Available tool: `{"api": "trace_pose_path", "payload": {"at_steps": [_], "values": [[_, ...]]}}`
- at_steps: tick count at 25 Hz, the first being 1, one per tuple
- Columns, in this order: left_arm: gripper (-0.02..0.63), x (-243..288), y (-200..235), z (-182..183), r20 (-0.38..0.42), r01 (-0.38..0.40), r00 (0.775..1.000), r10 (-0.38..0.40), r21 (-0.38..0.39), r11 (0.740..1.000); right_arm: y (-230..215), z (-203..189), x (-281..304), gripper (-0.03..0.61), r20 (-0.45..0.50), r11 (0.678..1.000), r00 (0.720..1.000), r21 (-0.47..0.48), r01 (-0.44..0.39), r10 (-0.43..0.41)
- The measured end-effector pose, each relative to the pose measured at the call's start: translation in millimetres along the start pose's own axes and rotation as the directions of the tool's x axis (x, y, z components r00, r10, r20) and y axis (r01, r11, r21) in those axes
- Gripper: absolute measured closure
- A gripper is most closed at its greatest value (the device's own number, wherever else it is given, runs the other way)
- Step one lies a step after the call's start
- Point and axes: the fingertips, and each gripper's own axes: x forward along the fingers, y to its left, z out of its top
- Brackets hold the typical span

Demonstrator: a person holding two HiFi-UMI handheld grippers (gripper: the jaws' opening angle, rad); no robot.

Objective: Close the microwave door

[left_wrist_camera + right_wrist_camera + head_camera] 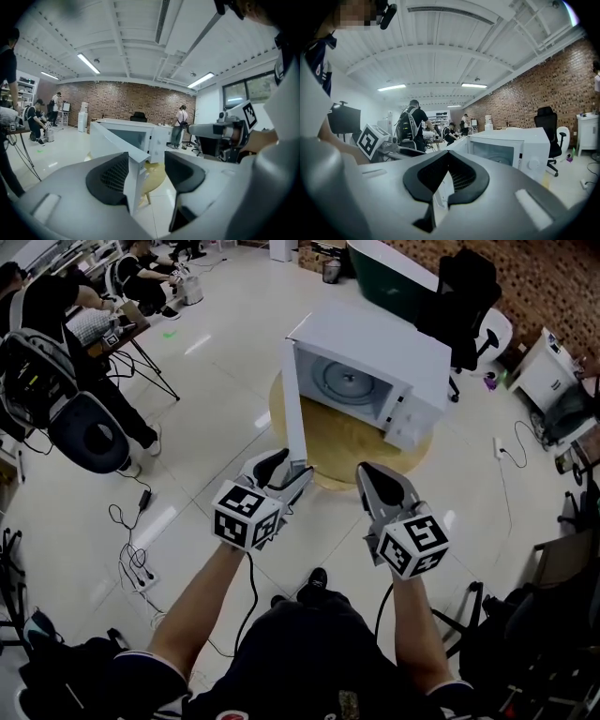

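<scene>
A white microwave stands on a round wooden table, and its door swings out toward me. My left gripper is open at the door's free edge. In the left gripper view that edge stands between the jaws, close against the left pad and apart from the right one. My right gripper hovers to the right of the door, in front of the table, with its jaws shut and nothing in them. The right gripper view shows the microwave ahead beyond the gripper.
A black office chair stands behind the microwave. A stool and seated people at a desk are at the left. Cables and a power strip lie on the tiled floor. White cabinets are at the right.
</scene>
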Motion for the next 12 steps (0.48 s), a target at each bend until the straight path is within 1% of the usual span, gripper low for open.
{"api": "trace_pose_path", "payload": {"at_steps": [6, 12], "values": [[0.365, 41.4, -28.9, 6.1, -0.022, 0.089, 0.996, -0.088, 0.037, 0.995, -34.5, -1.0, -9.6, 0.577, 0.005, 0.999, 0.999, 0.013, 0.048, -0.048], [0.367, 86.5, -48.4, 12.0, -0.043, 0.143, 0.989, -0.14, 0.069, 0.987, -68.8, 1.4, -23.1, 0.577, 0.022, 0.995, 0.995, 0.018, 0.1, -0.1]]}}
